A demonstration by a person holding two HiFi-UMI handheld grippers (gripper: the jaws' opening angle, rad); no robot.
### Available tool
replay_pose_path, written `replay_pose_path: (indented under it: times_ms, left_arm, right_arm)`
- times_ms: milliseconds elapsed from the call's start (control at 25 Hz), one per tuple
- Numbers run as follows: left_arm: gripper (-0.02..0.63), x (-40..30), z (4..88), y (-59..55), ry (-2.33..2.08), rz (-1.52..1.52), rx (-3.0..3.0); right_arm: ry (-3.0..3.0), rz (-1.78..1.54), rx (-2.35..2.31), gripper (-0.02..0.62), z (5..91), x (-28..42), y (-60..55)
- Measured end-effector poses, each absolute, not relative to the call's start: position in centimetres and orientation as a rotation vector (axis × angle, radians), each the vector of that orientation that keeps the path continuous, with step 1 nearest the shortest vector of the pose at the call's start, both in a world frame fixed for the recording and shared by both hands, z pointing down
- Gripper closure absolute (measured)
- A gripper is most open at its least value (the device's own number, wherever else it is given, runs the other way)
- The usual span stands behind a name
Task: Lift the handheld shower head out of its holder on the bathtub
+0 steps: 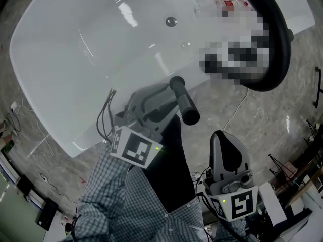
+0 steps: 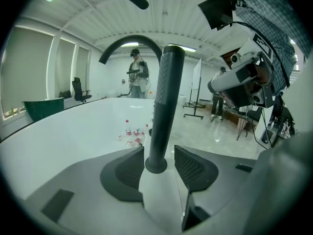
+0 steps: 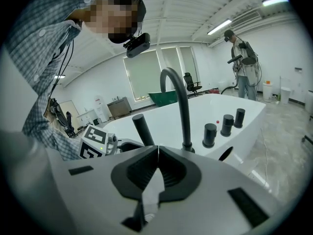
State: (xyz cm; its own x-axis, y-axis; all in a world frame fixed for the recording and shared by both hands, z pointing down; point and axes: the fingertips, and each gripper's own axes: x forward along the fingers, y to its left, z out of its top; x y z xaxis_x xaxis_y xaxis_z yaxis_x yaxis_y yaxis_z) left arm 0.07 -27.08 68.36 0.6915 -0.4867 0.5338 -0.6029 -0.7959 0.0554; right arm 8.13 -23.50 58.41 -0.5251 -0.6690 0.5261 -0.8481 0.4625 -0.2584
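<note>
The shower head (image 2: 165,102) stands upright between the left tool's (image 2: 157,156) wide jaws, ungripped; the closed, empty right tool (image 3: 157,153) is farther off.

White bathtub (image 1: 75,59), black shower head (image 1: 184,101), checked sleeve (image 1: 116,195), grey marbled floor (image 1: 262,120).

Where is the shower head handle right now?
In the head view, the shower head handle stands at centre on the bathtub's near rim, between the open jaws of the left gripper. The arched spout is to its right.

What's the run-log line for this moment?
left gripper: open around shower head | right gripper: shut, empty | shower head: not yet lifted
</note>
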Motion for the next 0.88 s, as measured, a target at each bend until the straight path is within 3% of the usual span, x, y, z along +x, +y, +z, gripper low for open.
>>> replay_pose_path:
  times_ms: [640,880]
  left_arm:
    - [0.433,3.0,70.7,-29.2,-0.923,0.898,2.762]
    - [0.463,2.9,71.1,-29.5,-0.963,0.867,2.747]
  right_arm:
    - [-2.306,0.827,1.343,0.578,61.1,11.3,-23.1]
    - [-2.308,0.854,1.348,0.578,61.6,11.5,-23.3]
